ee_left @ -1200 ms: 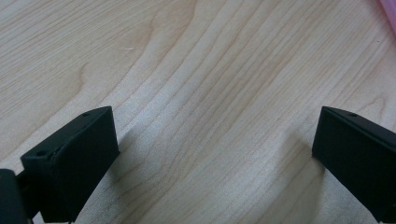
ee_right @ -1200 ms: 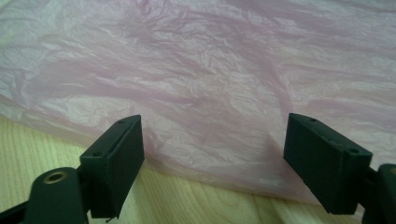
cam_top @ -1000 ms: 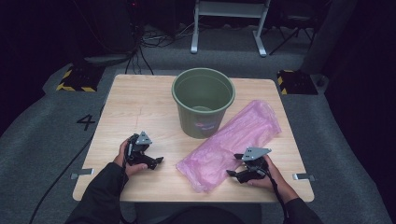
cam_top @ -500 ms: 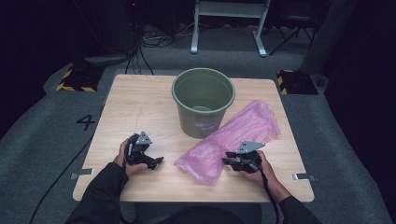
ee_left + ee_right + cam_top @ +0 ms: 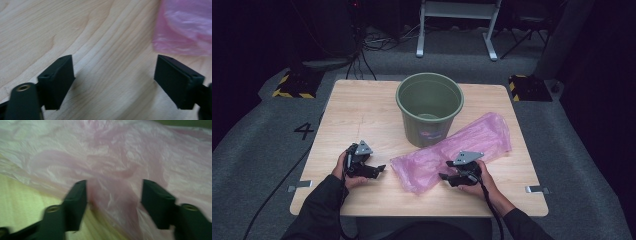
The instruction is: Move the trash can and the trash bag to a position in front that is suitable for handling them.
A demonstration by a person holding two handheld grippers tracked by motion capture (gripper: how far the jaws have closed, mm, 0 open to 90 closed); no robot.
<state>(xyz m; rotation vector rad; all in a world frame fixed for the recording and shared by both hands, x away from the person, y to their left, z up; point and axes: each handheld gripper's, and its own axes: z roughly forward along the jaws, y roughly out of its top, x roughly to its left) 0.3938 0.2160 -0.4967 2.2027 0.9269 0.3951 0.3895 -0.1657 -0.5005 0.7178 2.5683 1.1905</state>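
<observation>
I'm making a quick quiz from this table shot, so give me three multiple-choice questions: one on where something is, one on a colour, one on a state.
1. Where does the pink plastic bag lie?
A. inside the bucket
B. on the table, in front of the bucket
C. on the floor

2. What colour is the bucket?
A. green
B. red
C. white

3. How do the left gripper jaws stand?
A. shut on the bag
B. shut on the bucket rim
C. apart over bare wood

Answers: 1 B, the bag spreads across the table below the bucket. 2 A, its wall is dull green. 3 C, wood grain shows between them.
</observation>
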